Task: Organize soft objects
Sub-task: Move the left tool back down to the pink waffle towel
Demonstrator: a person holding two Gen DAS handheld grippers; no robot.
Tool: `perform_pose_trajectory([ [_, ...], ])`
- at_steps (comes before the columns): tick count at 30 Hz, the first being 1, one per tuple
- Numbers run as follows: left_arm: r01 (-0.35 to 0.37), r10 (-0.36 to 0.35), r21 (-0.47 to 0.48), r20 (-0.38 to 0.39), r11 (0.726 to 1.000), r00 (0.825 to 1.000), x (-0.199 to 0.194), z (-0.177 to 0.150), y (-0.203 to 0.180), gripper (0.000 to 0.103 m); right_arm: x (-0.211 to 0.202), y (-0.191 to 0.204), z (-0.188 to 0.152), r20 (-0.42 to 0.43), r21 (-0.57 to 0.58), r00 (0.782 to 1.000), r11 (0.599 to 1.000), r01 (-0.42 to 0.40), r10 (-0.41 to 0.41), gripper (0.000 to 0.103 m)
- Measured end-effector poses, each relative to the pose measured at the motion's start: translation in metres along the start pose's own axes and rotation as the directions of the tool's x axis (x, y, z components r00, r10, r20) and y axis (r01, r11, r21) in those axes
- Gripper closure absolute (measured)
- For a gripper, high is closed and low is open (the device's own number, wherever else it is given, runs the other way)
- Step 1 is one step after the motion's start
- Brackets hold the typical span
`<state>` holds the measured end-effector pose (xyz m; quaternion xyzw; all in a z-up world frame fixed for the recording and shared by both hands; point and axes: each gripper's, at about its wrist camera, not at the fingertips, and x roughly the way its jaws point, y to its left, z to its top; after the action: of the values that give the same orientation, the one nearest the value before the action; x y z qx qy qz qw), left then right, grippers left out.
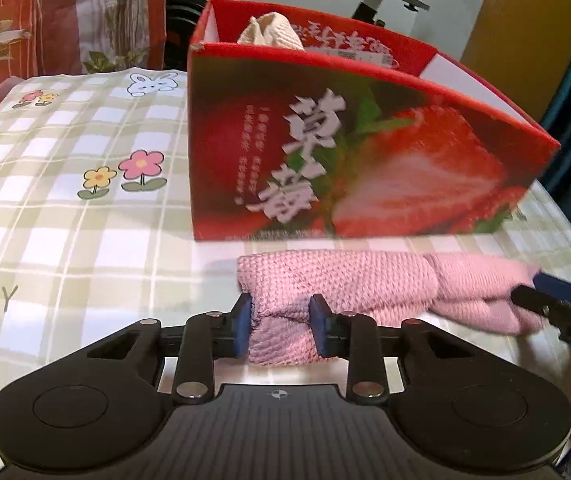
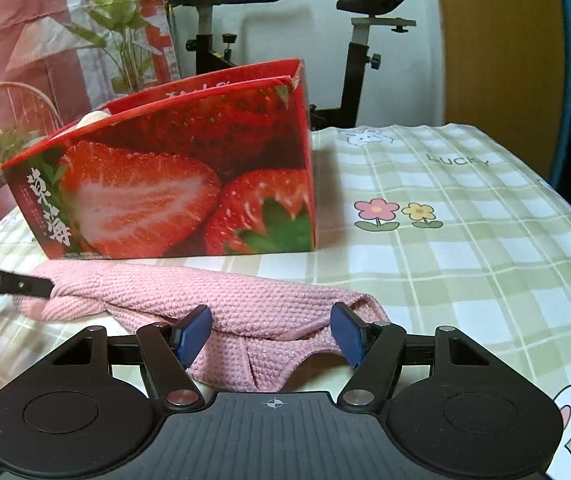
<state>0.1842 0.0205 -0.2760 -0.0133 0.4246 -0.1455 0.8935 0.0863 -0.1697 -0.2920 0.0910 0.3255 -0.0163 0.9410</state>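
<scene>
A folded pink knitted cloth [image 1: 365, 280] lies on the table just in front of the red strawberry box [image 1: 365, 152]. My left gripper [image 1: 281, 322] is shut on the cloth's left end, which bunches up between the blue pads. In the right wrist view the pink cloth [image 2: 245, 304] also lies in front of the box [image 2: 173, 184]. My right gripper [image 2: 271, 330] is open, its pads wide apart on either side of the cloth's right end without squeezing it. A cream cloth [image 1: 271, 32] sticks up inside the box.
The table wears a green checked cloth [image 1: 65, 200] with flower and rabbit prints. An exercise bike [image 2: 357, 40] stands behind the table. A curtain with a plant print [image 2: 117, 20] hangs at the back left. The table's right edge [image 2: 565, 184] drops off near a dark blue drape.
</scene>
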Motion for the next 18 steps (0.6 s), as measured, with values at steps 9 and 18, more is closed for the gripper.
perform_pose_trajectory([
  [9, 0.001, -0.001, -0.028, 0.016, 1.0, 1.0, -0.009, -0.021, -0.005, 0.072, 0.001, -0.005, 0.0, 0.001, 0.008, 1.0, 1.0, -0.018, 0.018, 0.038],
  [18, 0.013, -0.012, -0.032, 0.025, 0.999, 1.0, -0.008, -0.02, -0.005, 0.072, 0.002, -0.003, 0.0, -0.005, -0.003, 1.0, 1.0, -0.023, 0.023, 0.033],
])
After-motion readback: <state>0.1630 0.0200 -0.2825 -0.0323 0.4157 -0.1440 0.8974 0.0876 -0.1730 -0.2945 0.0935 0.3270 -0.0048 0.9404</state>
